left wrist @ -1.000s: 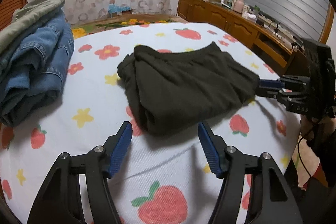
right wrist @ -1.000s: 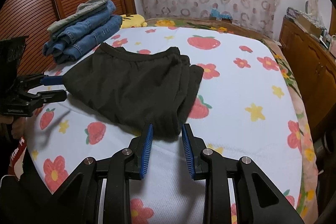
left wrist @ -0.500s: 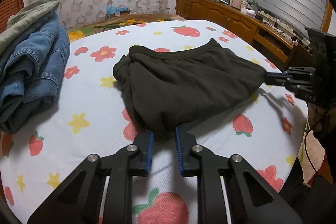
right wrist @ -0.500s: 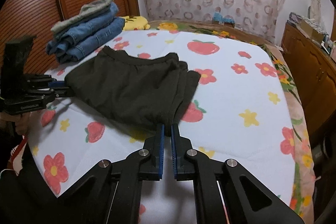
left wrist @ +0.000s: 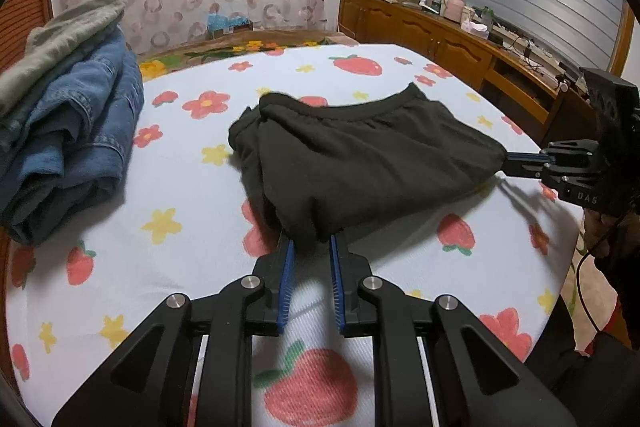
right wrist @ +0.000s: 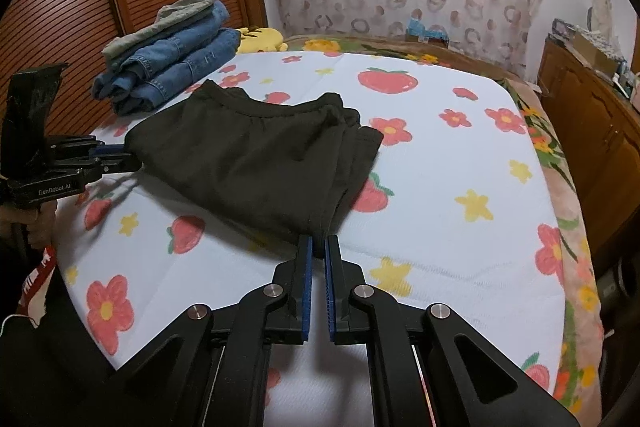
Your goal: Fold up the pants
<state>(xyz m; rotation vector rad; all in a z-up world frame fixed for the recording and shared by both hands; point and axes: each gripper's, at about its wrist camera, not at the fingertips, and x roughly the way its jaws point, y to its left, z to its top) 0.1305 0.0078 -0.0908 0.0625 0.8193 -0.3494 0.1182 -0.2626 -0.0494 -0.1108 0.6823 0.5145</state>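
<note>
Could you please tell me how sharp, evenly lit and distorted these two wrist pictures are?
Left wrist view: sharp throughout, strong fisheye bending of the strawberry-print bed sheet, dark vignette corners, soft shadow under the folded black fabric pants. Right wrist view: equally sharp, same barrel curve, even indoor light, no glare, faint shadow beside the pants.

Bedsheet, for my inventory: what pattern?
White bedsheet printed with strawberries, red flowers and yellow stars; clearest in the right wrist view.

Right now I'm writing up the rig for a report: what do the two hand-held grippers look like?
Both match. The left hand-held gripper and the right hand-held gripper have matte black, angular linkage fingers with silver round pivot pins and ribbed blue pads. Seen side-on, the left body carries white "GenRobot.AI" lettering, the right a tall black block and a thin black cable.
</note>
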